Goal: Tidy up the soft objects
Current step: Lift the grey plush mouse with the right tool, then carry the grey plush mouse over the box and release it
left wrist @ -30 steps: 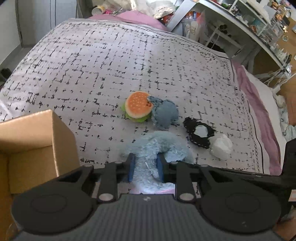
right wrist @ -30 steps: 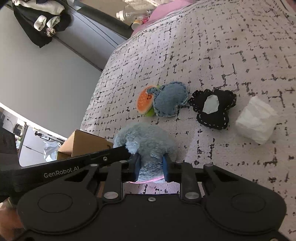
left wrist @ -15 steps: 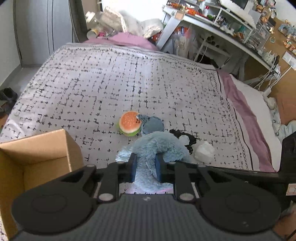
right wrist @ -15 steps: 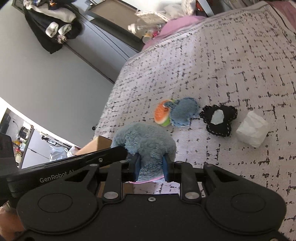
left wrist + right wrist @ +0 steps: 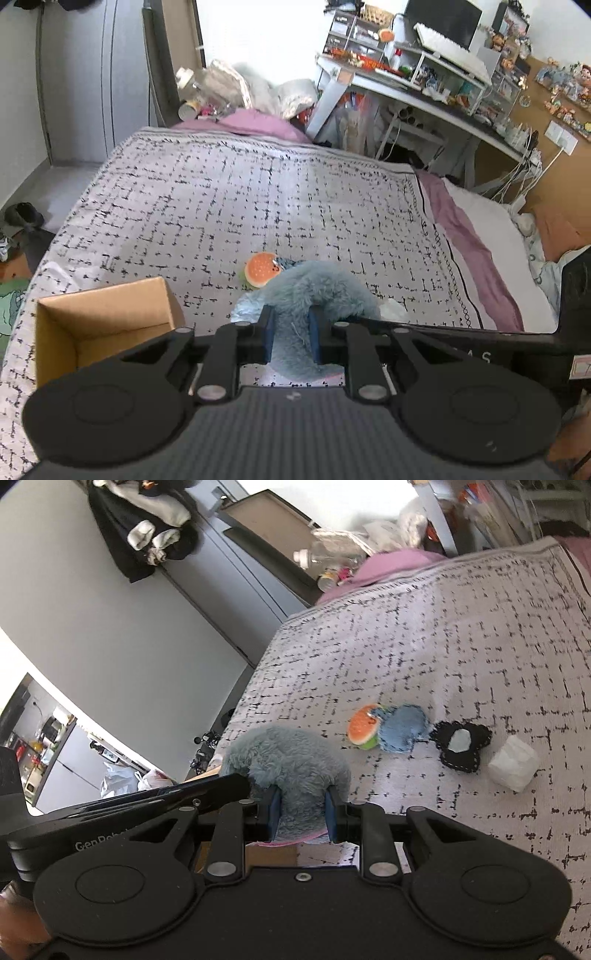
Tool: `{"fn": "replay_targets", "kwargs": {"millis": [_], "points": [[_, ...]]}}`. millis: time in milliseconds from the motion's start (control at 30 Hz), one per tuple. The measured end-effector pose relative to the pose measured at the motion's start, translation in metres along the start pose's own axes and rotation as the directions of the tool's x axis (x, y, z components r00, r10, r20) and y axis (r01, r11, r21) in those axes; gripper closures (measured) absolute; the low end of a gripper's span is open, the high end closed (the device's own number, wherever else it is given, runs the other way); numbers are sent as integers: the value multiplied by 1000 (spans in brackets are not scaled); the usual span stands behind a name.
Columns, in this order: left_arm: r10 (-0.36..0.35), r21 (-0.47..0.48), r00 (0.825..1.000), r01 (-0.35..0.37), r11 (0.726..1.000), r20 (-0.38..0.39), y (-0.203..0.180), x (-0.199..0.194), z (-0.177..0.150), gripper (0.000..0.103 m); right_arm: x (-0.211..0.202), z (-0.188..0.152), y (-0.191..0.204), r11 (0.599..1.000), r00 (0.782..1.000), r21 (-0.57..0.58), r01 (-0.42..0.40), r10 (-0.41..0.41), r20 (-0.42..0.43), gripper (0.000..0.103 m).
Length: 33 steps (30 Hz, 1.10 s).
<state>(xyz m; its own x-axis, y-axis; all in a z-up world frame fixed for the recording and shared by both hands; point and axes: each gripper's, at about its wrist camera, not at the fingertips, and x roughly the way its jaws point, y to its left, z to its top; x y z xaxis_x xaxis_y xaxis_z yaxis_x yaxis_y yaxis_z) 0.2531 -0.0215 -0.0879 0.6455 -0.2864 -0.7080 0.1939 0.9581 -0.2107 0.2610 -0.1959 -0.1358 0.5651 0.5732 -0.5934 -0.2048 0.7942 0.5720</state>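
A fluffy blue-grey plush (image 5: pixel 314 288) hangs above the bed, held from two sides. My left gripper (image 5: pixel 290 314) is shut on its near fold, and my right gripper (image 5: pixel 301 797) is shut on the same plush (image 5: pixel 288 760). Left of it stands an open cardboard box (image 5: pixel 103 321). On the bedspread beyond lie a burger toy (image 5: pixel 364 725), a blue denim pouch (image 5: pixel 402 729), a black felt piece (image 5: pixel 461 744) and a white soft cube (image 5: pixel 513 764). In the left wrist view the burger toy (image 5: pixel 260 269) peeks out behind the plush.
The patterned bedspread (image 5: pixel 258 192) stretches far ahead. A cluttered desk (image 5: pixel 424 85) stands at the back right, with cables by the wall. Grey wardrobe doors (image 5: pixel 155 627) and hanging clothes (image 5: pixel 147 524) are to the left, beyond the bed's edge.
Both grippers have risen together with the plush, lifting it off the bedspread. The toys on the bed now look smaller and farther below.
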Motion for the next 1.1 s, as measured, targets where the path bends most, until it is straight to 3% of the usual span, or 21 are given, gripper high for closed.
{"fn": "replay_targets", "kwargs": {"millis": [600,1033,1100], "points": [[27,-82,997,-21,996,74,56,-55,-33,86,16,-30,63,995,999,-87,-43,41,-19,78],[39,-162,993,-20,987,114,111,-62,-51,89,57,-37,104,984,998,-175,-30,19,-64,77],[38,-172,992,-17,985,118,120,-61,-54,95,64,-38,109,983,997,-181,-23,10,-71,74]]}}
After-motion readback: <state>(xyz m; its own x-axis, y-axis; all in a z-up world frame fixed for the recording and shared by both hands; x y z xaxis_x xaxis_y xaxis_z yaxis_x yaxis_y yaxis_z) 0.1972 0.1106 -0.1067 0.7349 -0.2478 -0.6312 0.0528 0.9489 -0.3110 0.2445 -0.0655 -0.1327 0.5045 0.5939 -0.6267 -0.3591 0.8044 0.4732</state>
